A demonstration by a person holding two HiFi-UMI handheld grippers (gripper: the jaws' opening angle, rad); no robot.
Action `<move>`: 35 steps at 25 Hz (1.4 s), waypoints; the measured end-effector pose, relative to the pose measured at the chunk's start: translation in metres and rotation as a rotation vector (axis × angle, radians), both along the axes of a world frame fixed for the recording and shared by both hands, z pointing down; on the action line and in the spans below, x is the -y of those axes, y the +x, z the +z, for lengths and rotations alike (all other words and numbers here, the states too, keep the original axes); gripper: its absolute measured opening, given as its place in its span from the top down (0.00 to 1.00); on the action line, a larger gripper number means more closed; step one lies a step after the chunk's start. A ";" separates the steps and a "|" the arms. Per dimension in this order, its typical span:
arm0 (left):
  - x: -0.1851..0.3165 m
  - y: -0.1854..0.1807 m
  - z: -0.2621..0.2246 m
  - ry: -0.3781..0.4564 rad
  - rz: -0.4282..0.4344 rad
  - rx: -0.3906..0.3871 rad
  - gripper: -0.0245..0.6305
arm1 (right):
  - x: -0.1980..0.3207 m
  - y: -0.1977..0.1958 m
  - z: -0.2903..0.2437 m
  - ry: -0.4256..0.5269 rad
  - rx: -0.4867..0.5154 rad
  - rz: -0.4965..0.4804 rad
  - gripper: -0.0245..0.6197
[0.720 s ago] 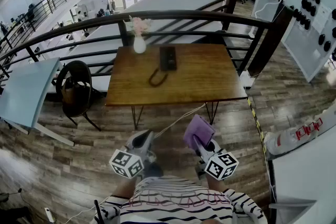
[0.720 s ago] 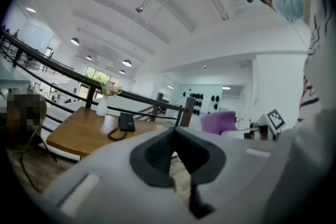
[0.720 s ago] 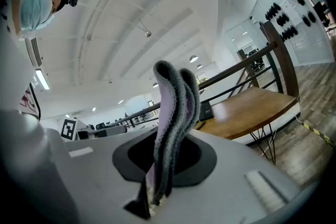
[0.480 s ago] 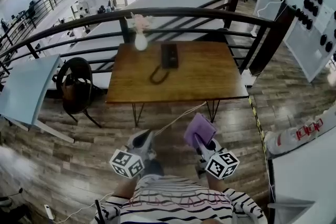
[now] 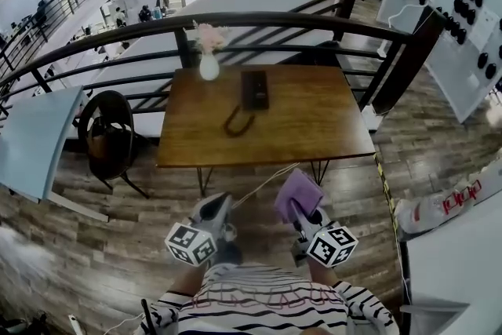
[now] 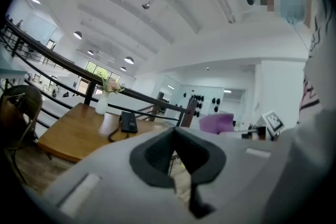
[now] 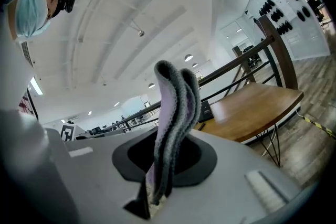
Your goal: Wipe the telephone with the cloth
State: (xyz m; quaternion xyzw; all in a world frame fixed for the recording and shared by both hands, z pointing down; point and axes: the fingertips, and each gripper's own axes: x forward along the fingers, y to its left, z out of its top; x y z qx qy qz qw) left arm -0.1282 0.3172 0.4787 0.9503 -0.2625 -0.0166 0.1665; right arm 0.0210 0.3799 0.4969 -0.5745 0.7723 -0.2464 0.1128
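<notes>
A black telephone [image 5: 252, 89] lies on the far half of a wooden table [image 5: 314, 121], its coiled cord [image 5: 234, 122] looping toward me. It shows small in the left gripper view as the telephone [image 6: 127, 121]. My right gripper [image 5: 298, 209] is shut on a folded purple cloth [image 5: 297, 194], held upright well short of the table; the cloth [image 7: 173, 128] stands between the jaws in the right gripper view. My left gripper [image 5: 212, 210] is shut with nothing in it, level with the right one.
A white vase with pink flowers [image 5: 209, 59] stands at the table's far left edge. A black railing [image 5: 259, 20] runs behind the table. A dark round chair [image 5: 110, 133] sits left of it, a light blue table [image 5: 31, 141] farther left.
The view has shifted slightly toward the table. Both grippers stay in the same pose, the cloth still clamped in the right one.
</notes>
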 end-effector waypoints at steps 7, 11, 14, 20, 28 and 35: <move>0.105 0.001 0.002 -0.027 0.034 -0.009 0.96 | 0.100 -0.003 -0.004 -0.016 -0.002 0.026 0.88; 0.165 -0.003 -0.003 -0.027 0.057 -0.011 0.96 | 0.158 -0.006 -0.011 -0.014 -0.010 0.051 0.88; 0.207 -0.008 -0.008 -0.028 0.069 -0.014 0.96 | 0.197 -0.010 -0.018 -0.005 -0.014 0.075 0.88; 0.267 -0.013 -0.020 -0.015 0.114 -0.025 0.96 | 0.253 -0.016 -0.027 0.001 -0.016 0.124 0.88; 0.310 -0.011 -0.008 -0.045 0.148 -0.039 0.96 | 0.295 -0.020 -0.020 -0.014 -0.017 0.144 0.88; 0.342 0.018 0.003 -0.046 0.147 -0.031 0.96 | 0.333 0.010 -0.007 -0.013 0.001 0.137 0.88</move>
